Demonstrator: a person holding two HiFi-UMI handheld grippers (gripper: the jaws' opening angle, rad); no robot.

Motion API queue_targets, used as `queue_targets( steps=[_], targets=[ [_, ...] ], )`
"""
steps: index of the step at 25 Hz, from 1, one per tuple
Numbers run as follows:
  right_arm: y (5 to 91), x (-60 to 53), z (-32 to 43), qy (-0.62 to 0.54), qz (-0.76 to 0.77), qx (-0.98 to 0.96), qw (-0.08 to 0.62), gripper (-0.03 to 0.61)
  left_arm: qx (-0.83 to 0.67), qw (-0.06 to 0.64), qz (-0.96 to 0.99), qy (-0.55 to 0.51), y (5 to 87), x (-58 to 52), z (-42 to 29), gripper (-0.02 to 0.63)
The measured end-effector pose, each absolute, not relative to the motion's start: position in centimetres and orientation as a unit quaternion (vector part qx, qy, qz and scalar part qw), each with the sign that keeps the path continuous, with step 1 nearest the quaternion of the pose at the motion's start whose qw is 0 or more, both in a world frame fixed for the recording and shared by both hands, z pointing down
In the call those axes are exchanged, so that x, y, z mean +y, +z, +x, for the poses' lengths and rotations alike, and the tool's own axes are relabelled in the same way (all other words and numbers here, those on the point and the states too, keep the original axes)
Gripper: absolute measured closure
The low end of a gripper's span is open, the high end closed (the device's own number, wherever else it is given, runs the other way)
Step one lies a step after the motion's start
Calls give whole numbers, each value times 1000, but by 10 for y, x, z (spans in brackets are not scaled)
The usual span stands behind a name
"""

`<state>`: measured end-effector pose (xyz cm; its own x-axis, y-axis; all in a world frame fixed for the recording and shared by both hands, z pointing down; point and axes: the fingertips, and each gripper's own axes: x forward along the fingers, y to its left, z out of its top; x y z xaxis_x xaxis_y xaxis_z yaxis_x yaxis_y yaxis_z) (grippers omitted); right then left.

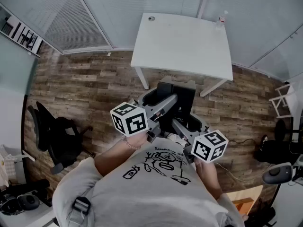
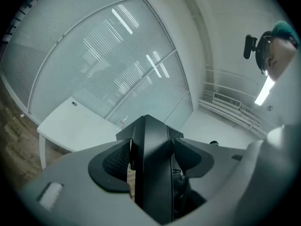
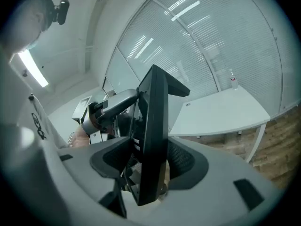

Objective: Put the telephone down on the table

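While the black telephone (image 1: 179, 100) hangs above the wood floor (image 1: 94, 84), well short of the white table (image 1: 184, 46), you carry it clamped from both sides. The left gripper (image 1: 160, 100) and right gripper (image 1: 188, 125) each have wide-set jaws pressed on its body. Carrying appears to be the step in hand; next, bring it over the tabletop, lower it, then release.

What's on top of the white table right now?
A small bottle near the table's far right corner and a round fitting near the far left. The head view shows the whole top, nothing covered; the telephone is held in front, off it.
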<state>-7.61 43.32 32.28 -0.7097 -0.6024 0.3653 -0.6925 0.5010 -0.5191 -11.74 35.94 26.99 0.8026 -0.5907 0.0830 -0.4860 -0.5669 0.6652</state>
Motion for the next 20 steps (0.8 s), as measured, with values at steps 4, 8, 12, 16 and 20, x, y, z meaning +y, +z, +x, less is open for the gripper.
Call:
queue_targets(
  steps=[4,8,12,16,20],
  targets=[
    [322,434,-61,328,376,-864,70,350,-304,348,884,-74,269,360,-102,327],
    [325,433,-70,324,381,-863,74,350,-300,347,885,-77,271,360,-111,327],
    [322,430,-27,327,381,-862,71,350,-299,348,886,-73,269,356,-67,327],
    [324,432,6,329,381,-861,67,350,-298,349,886,-69,271,358,-34,327],
    [328,436,24,331,381,-860,68,350,-296,350,886,-67,274,362,-15,327]
  ],
)
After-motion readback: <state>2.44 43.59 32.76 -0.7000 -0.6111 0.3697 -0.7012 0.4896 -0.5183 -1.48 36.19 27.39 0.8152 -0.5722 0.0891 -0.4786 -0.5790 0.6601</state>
